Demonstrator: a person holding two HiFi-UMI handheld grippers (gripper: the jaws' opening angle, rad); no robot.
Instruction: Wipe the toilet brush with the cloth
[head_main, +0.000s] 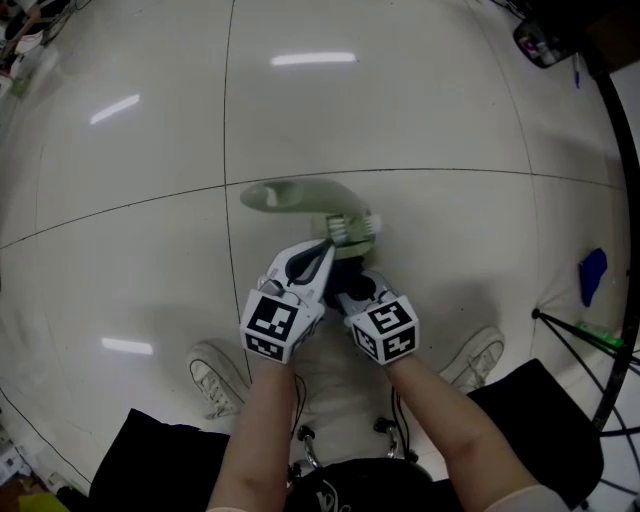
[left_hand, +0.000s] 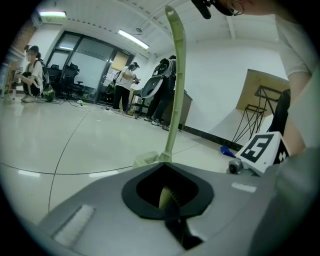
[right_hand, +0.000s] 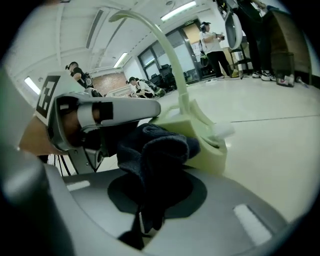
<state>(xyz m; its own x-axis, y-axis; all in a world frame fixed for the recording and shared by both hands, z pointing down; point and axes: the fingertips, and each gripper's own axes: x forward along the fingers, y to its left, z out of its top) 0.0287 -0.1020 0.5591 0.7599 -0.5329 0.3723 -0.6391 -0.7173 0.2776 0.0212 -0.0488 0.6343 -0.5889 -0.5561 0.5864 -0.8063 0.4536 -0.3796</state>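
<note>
The pale green toilet brush (head_main: 300, 196) lies low over the floor in the head view, its curved handle pointing left and its head (head_main: 354, 228) toward the grippers. My left gripper (head_main: 318, 256) is shut on the brush near its head. In the left gripper view the handle (left_hand: 176, 75) rises straight up from the jaws (left_hand: 168, 199). My right gripper (head_main: 350, 287) is shut on a dark cloth (right_hand: 159, 150), which is bunched and pressed against the brush's green block (right_hand: 202, 137). The left gripper's body (right_hand: 107, 112) sits just left of the cloth.
Two pale shoes (head_main: 215, 375) (head_main: 480, 355) of the person stand on the glossy tiled floor below the grippers. A blue object (head_main: 593, 272) and black stand legs (head_main: 590, 335) are at the right. Several people (left_hand: 125, 82) and office chairs are far off.
</note>
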